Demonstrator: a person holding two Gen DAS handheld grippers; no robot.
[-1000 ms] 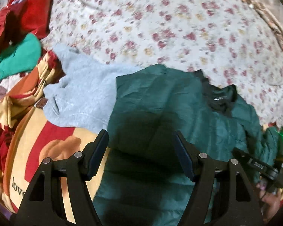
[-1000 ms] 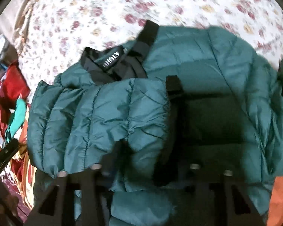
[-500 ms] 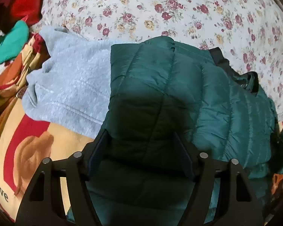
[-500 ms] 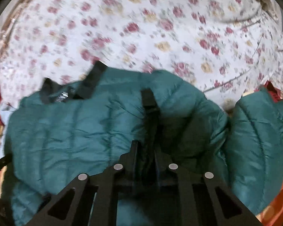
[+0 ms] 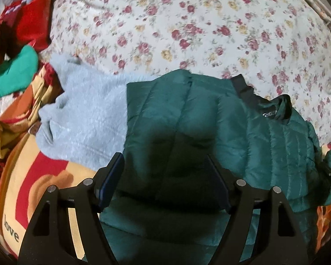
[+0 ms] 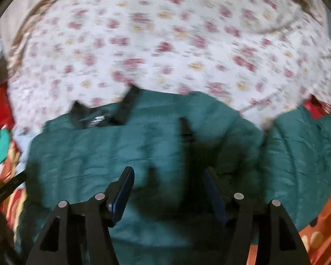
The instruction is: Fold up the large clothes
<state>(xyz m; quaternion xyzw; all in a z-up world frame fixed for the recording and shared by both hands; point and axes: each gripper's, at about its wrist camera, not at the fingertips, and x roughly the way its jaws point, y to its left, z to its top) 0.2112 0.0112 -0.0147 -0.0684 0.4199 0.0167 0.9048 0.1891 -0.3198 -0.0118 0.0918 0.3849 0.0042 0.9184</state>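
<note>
**A:** Status on the tongs?

**B:** Both sets were spread wide with nothing in them. Left tongs hung over the near hem of the green puffer jacket; right tongs over its mid panel, though that view was motion-blurred.

**A:** Where was the jacket?

**B:** Lying on the bed, partly folded, its left edge overlapping a grey fleece sweater. Black collar sat on the far side, floral bedsheet beyond.

**A:** Handling?

**B:** I judged it light, puffy and slick-shelled, so it would spring back and slide. I'd have pinched a quilted seam or the hem edge, not the loft.
</note>
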